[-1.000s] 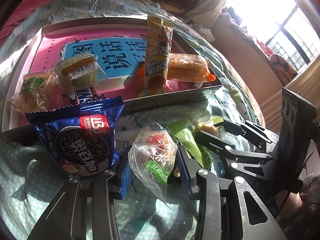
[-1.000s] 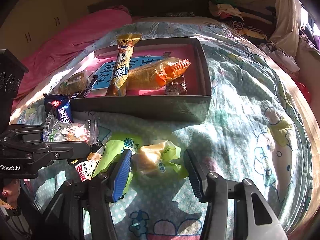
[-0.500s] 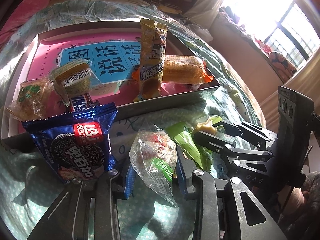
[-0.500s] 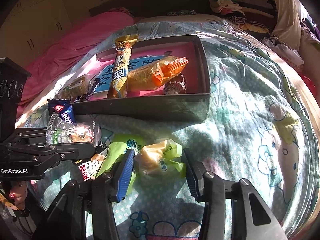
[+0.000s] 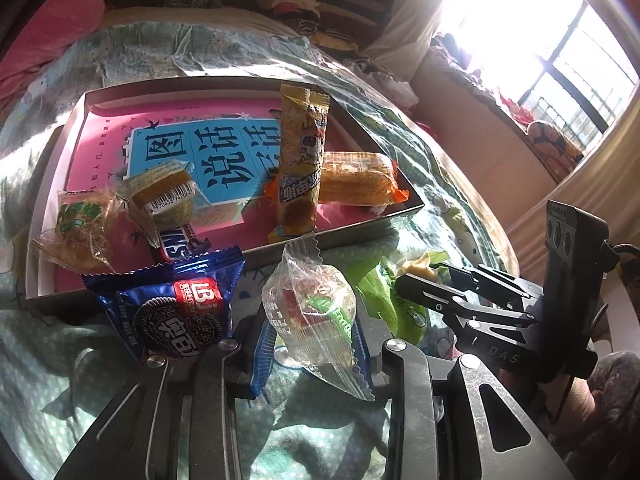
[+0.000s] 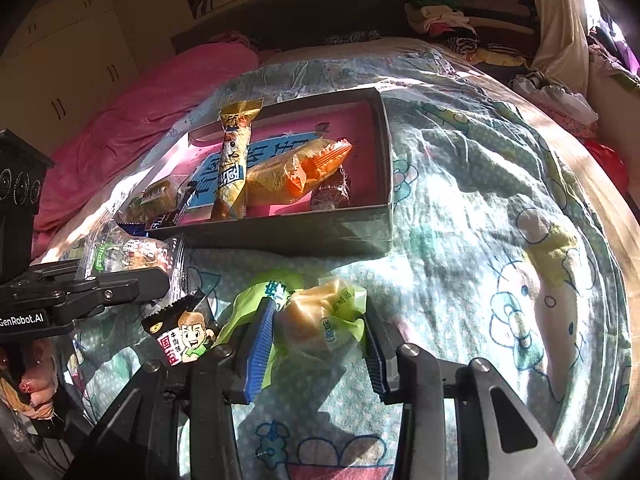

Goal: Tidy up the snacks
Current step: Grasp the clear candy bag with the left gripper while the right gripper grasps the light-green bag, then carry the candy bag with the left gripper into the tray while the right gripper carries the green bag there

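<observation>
**2 snacks held, box just ahead**

The clear snack bag (image 5: pixel 310 312) sits pinched in the left gripper (image 5: pixel 312 354), lifted off the bed. The yellow cake pack (image 6: pixel 320 316) is squeezed in the right gripper (image 6: pixel 320 344). The grey box (image 6: pixel 280 232) lies straight ahead of both, nearer the left one.

Lighting, both wrist views: hard daylight, strong fisheye curvature.
I note the window (image 5: pixel 560 56) blown out white, glare on the wrappers, deep shadows over the bedspread (image 6: pixel 480 208), dark vignetted corners.
</observation>
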### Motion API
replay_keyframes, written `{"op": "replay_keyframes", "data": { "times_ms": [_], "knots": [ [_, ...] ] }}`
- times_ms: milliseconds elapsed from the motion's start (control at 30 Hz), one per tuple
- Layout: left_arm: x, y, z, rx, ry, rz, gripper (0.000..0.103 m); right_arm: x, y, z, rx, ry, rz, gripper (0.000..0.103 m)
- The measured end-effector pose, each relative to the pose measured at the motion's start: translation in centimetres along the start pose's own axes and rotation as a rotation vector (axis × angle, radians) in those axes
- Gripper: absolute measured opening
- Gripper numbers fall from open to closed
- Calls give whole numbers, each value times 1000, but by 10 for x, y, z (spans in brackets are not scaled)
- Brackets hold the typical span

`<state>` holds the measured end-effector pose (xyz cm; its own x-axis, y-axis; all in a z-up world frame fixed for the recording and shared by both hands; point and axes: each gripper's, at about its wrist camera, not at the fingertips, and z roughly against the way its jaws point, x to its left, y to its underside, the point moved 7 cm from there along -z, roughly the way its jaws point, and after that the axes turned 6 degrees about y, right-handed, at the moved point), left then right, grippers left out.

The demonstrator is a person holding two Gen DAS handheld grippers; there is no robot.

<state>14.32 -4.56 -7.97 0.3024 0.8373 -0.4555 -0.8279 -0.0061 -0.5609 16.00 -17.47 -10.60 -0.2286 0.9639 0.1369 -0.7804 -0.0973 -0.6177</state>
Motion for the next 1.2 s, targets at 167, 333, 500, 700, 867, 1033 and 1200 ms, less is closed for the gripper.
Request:
{"op": "replay_keyframes", "data": {
  "times_ms": [167,333,500,700,867,1033,1200],
  "knots": [
    [0,-4,7,-18,6,0,35,-10,-4,7,-15,-12,-57,41],
    [-2,-5,10,-30,3,-15,34,-11,-6,10,-15,-15,-64,34],
    [1,-3,8,-18,-4,-7,34,-11,-1,4,13,-26,-67,35],
    [7,2,-2,13,5,33,34,-2,5,-6,48,-43,-53,38],
    [8,3,-6,22,0,35,34,9,10,-13,67,-41,-12,43],
    [9,4,-9,22,-2,38,34,15,13,-14,60,-24,27,43],
    [8,2,-9,16,-7,27,34,24,12,-10,45,7,94,39]
  ]
}}
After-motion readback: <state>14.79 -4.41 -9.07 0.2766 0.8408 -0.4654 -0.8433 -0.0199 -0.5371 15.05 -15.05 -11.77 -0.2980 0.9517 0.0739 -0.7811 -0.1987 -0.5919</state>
